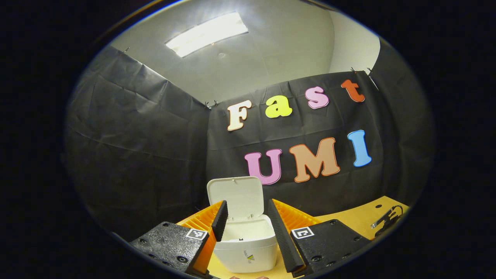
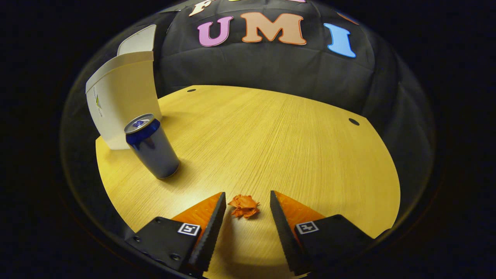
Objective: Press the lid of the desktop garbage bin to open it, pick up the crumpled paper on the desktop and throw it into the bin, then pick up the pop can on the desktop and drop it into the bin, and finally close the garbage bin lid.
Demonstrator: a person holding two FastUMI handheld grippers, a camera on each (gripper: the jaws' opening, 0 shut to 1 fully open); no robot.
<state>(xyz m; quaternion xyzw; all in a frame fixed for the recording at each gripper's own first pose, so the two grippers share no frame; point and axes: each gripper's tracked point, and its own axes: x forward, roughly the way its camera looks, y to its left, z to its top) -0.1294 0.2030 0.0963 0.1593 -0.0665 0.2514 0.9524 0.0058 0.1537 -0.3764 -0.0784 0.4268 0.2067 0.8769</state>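
In the right gripper view, the right gripper is spread wide and grasps nothing. One crumpled paper ball lies on the wooden table in the gap between the fingers, touching neither. Farther off at ten o'clock stands one blue can, upright, its top unopened; no writing on it can be made out. Just behind the can at eleven o'clock is the one white bin, with a small logo on its side too small to read.

In the left gripper view, the left gripper is likewise released, its fingers flanking the bin without touching it. The lid stands raised at twelve o'clock. One dark clip lies at three o'clock.
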